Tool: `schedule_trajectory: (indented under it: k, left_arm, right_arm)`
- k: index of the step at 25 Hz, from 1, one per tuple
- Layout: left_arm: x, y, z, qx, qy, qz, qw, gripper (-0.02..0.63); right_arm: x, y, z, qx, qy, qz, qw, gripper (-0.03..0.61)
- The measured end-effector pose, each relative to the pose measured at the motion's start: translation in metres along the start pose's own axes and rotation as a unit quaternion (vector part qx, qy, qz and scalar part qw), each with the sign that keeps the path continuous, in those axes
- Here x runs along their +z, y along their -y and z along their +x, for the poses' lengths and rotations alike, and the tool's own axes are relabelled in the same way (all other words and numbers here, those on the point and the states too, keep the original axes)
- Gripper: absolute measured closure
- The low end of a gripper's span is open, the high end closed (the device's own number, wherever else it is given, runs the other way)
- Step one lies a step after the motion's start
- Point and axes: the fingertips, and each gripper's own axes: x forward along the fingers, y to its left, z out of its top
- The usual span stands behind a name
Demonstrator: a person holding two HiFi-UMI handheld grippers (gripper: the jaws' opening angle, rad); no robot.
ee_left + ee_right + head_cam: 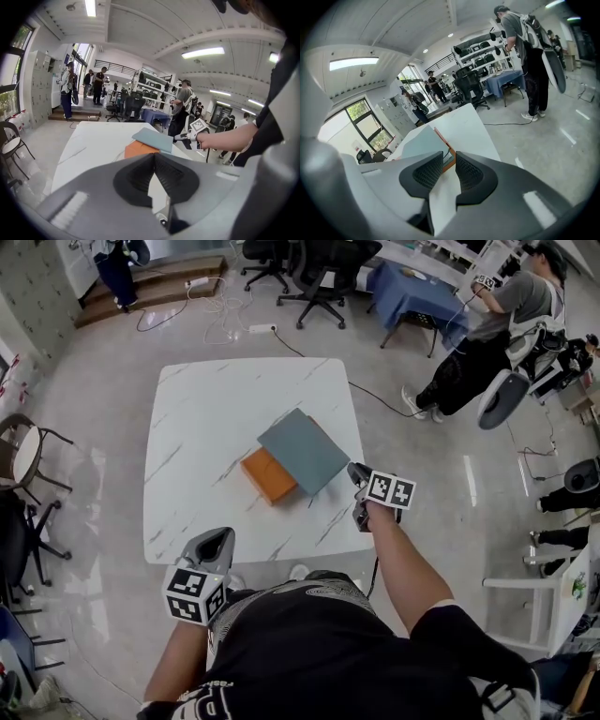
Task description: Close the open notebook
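Note:
The notebook lies on the white marble table [206, 427], its grey-blue cover [305, 451] askew over an orange part [269, 474]. My right gripper [356, 472] hovers at the table's right edge, just off the cover's near corner. Its jaws stand open with a narrow gap and hold nothing. In the right gripper view the cover [423, 143] and an orange edge [446, 149] lie just beyond the gripper [449, 157]. My left gripper [222, 538] stays at the table's front edge, shut and empty. The left gripper view shows its tips [154, 155] meeting, the notebook [153, 139] ahead, and the right gripper [180, 137] beside it.
Black office chairs [319, 277] and a blue-covered table [412, 287] stand behind the table, with cables [225, 324] on the floor. A seated person [487, 343] is at the far right. A round chair [28, 451] is at the left.

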Motion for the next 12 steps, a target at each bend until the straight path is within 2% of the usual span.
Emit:
schedule_trajectory:
  k: [6, 12]
  left_arm:
    - [0.001, -0.004, -0.015, -0.012, 0.0, 0.004, 0.9999, 0.555]
    - [-0.002, -0.001, -0.023, -0.041, -0.007, 0.013, 0.9991, 0.555]
  right_arm:
    - [-0.006, -0.024, -0.032, -0.002, 0.022, -0.005, 1.0, 0.5]
    - [-0.015, -0.067, -0.062, 0.029, 0.048, 0.008, 0.998, 0.5]
